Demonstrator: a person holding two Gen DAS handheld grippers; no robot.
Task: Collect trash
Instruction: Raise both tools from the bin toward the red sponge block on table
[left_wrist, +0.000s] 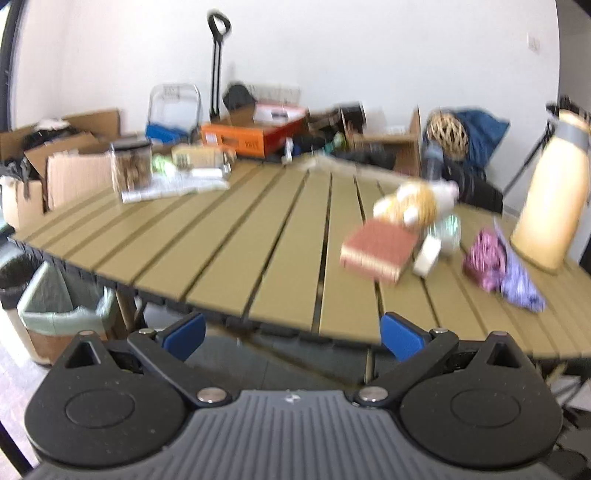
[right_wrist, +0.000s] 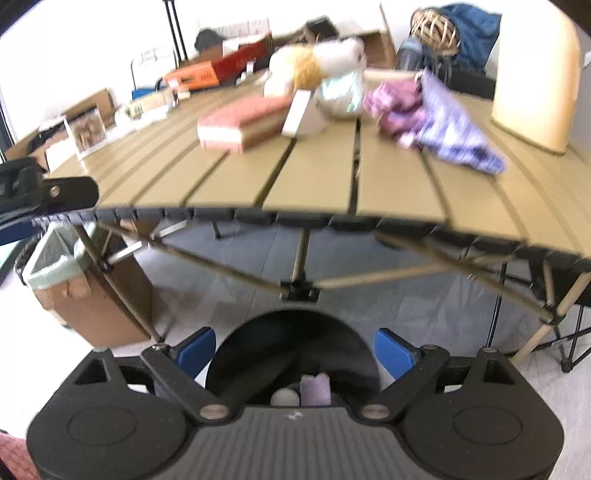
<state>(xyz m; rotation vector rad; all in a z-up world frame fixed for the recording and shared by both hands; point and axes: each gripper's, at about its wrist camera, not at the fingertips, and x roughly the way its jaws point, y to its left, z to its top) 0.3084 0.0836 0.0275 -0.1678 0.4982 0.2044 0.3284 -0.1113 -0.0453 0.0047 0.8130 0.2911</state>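
Slatted table (left_wrist: 236, 236) with clutter; both grippers empty, at its near edge.

Left gripper (left_wrist: 293, 338): blue pads spread wide, nothing between. Right gripper (right_wrist: 293, 352): likewise spread, empty. On the table's right part: red book (left_wrist: 378, 251), white box (left_wrist: 427, 255) touching it, plush toy (left_wrist: 417, 203) behind, crumpled wrapper (right_wrist: 341, 92) beside the toy, purple cloth (left_wrist: 506, 264), tan jug (left_wrist: 554, 192). Far left corner: clear jar (left_wrist: 131, 168) on papers (left_wrist: 173, 186). Lined bin (right_wrist: 61, 254) on the floor below the table's left end.

A crumpled wrapper (right_wrist: 341, 94) lies beside a lined bin (right_wrist: 59, 254).
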